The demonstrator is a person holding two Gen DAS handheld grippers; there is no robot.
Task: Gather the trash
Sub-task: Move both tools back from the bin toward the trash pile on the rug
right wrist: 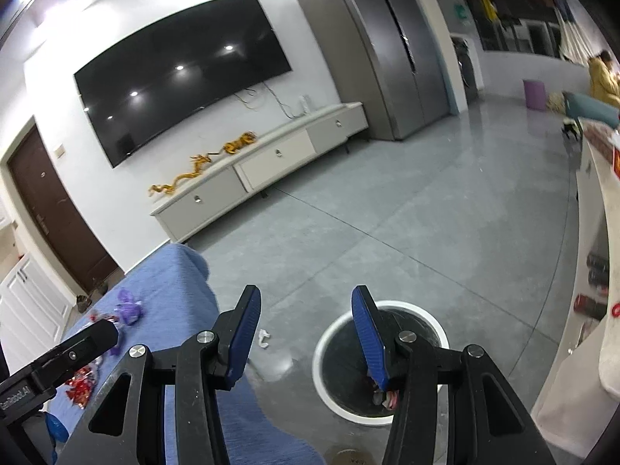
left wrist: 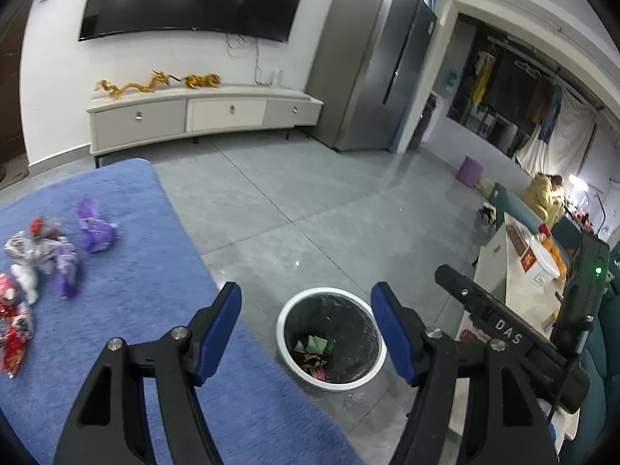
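Both grippers hang above the floor with fingers spread and nothing between them. Left gripper (left wrist: 306,331): jaws wide apart, framing the trash bin (left wrist: 285,321) below. Right gripper (right wrist: 306,333): jaws likewise apart, its right finger overlapping the bin's rim in the right wrist view.

Blue-covered surface (left wrist: 128,302): extends along the left side, its edge just beside the bin. Trash bin: round, white-rimmed, lined with a dark bag, standing on the grey tiled floor (left wrist: 310,201); several crumpled wrappers (left wrist: 314,348), green and reddish, lie at its bottom.

Uncollected trash on the blue surface: a purple wrapper (left wrist: 95,226), a cluster of white and red wrappers (left wrist: 37,246) near it, and red packaging (left wrist: 13,333) at the left margin. One small white scrap (right wrist: 264,338) lies on the floor between surface and bin.
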